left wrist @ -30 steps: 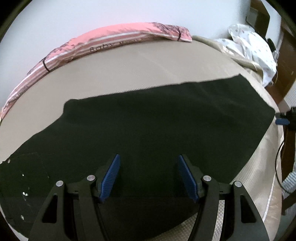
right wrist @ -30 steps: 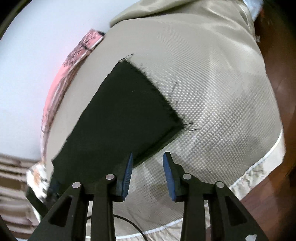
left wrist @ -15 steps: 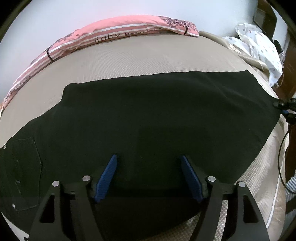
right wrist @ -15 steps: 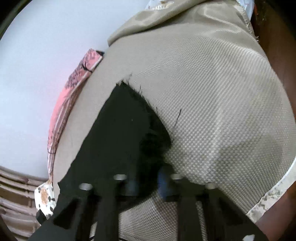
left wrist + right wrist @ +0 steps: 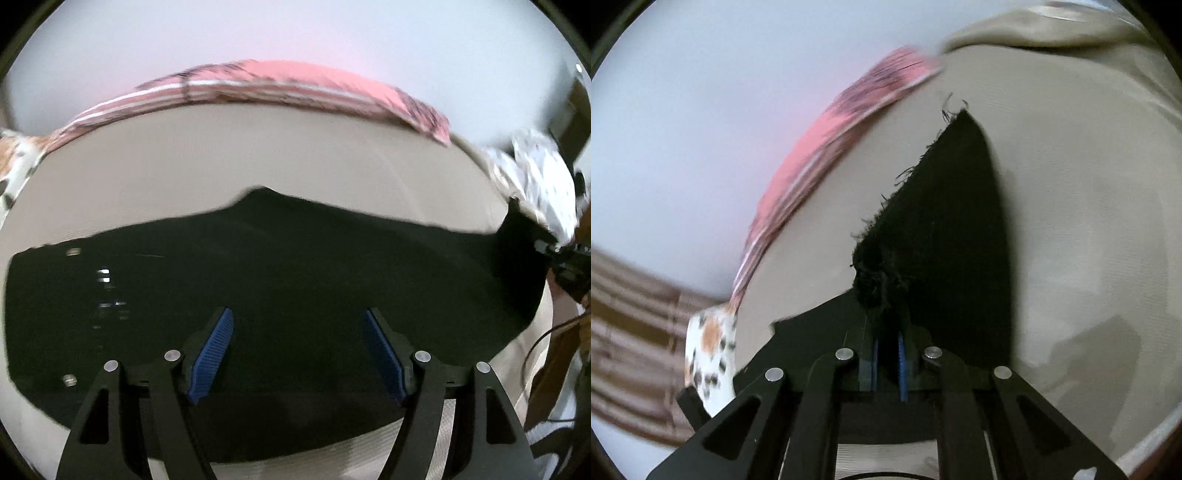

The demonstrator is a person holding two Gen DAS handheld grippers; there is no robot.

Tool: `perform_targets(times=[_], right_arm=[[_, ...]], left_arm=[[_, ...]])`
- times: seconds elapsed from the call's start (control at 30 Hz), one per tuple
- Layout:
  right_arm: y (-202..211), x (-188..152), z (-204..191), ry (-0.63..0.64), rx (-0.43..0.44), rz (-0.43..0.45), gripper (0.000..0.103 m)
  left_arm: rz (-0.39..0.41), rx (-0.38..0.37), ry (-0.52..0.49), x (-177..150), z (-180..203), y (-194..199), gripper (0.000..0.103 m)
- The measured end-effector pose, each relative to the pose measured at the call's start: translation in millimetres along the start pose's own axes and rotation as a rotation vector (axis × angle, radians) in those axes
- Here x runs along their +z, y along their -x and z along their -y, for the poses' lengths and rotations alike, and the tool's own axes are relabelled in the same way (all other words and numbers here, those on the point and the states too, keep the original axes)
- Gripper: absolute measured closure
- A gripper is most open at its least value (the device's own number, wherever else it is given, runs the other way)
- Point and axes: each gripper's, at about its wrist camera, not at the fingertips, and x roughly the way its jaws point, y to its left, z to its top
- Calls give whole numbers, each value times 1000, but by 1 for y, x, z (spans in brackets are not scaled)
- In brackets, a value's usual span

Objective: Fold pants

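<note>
The black pants (image 5: 295, 277) lie spread across the beige mattress (image 5: 258, 155), with rivets and a pocket at their left end. My left gripper (image 5: 298, 317) hovers over the middle of them, open, with only flat cloth beneath its blue pads. In the right wrist view my right gripper (image 5: 888, 334) is closing the last bit, its pads pressing on the frayed hem of a pant leg (image 5: 953, 221). That leg end is lifted off the mattress (image 5: 1089, 184) and hangs as a dark pointed flap. Both views are blurred by motion.
A pink striped cushion (image 5: 295, 85) lines the far edge against a white wall. White dotted bedding (image 5: 543, 177) is heaped at the right end. A spotted cloth (image 5: 709, 350) and a cable (image 5: 535, 350) hang by the mattress edges. Brown floor shows beyond.
My right gripper went from open beside the hem to shut on it and raised the leg end. My left gripper widened a little and shifted along the pants.
</note>
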Motion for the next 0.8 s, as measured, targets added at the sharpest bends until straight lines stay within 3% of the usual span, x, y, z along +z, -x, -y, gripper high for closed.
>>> perform_targets(times=[0.17,0.27,0.37,0.57,0.73,0.8], right_arm=[[-65,-16,-85,148,100,-137,94],[-108,-43,-130,239,154,-248,94],[-144,-82,-166,369,147,-349,94],[-194,-151,-186,606,46,-502,93],[-199,-171,-188,708,11,-546,89],[-193,-172,-191,715,17,-558,81]], left_arm=[[20,35,80,-7,-38,19,30],[20,46,113,-14,-56,26,30],[10,22,158,-20,-69,30,30],[-8,-22,209,-27,-86,31,30],[-37,-69,198,-26,-81,23,30],[-61,-98,203,-26,-78,17,30]])
